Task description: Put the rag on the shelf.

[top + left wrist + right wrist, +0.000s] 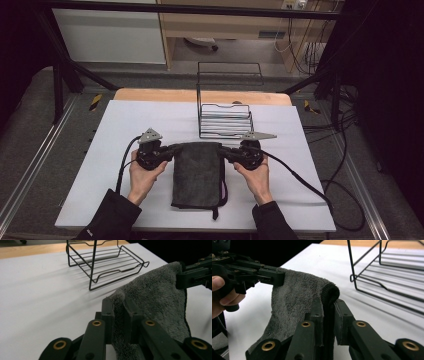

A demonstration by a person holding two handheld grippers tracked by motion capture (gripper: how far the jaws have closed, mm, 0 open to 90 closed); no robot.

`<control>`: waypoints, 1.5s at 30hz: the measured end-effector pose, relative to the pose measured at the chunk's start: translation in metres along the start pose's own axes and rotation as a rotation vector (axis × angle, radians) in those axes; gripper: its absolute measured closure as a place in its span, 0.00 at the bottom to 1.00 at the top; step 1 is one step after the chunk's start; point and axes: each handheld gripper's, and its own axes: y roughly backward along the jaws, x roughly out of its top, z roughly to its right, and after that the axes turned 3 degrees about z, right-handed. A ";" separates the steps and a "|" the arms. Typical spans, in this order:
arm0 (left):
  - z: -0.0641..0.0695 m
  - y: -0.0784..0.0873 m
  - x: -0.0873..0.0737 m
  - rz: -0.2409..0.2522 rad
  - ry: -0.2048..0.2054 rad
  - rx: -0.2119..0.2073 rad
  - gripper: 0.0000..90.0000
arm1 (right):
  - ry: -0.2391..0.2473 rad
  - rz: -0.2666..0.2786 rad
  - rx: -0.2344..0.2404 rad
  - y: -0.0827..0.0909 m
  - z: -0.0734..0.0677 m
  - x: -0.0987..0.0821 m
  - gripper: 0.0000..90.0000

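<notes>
A dark grey folded towel (pixel 197 172) lies lengthwise on the white table top (pixel 115 130), its far edge lifted. My left gripper (pixel 176 149) is shut on the towel's far left corner (pixel 117 298). My right gripper (pixel 222 150) is shut on the far right corner (pixel 329 293). In the left gripper view the right gripper (pixel 193 277) pinches the towel (pixel 155 297) at the upper right. In the right gripper view the left gripper (pixel 272 276) holds the towel (pixel 297 295) at the upper left, with the person's hand (pixel 222 297) behind it.
A black wire rack (pixel 225 112) stands just beyond the towel, at the table's far middle; it also shows as the rack (pixel 105 262) and the rack (pixel 387 267). A wooden strip (pixel 200 95) edges the table's far side. Cables (pixel 310 185) trail to the right.
</notes>
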 end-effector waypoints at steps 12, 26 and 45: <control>0.013 0.020 0.014 0.082 -0.018 -0.016 0.89 | 0.060 0.086 0.011 0.019 -0.015 0.014 0.89; 0.034 0.044 0.029 0.201 -0.075 -0.014 0.89 | 0.146 0.191 0.011 0.045 -0.034 0.031 0.89; 0.054 0.049 0.070 0.348 -0.102 -0.036 0.89 | 0.221 0.350 -0.055 0.078 -0.052 0.054 0.90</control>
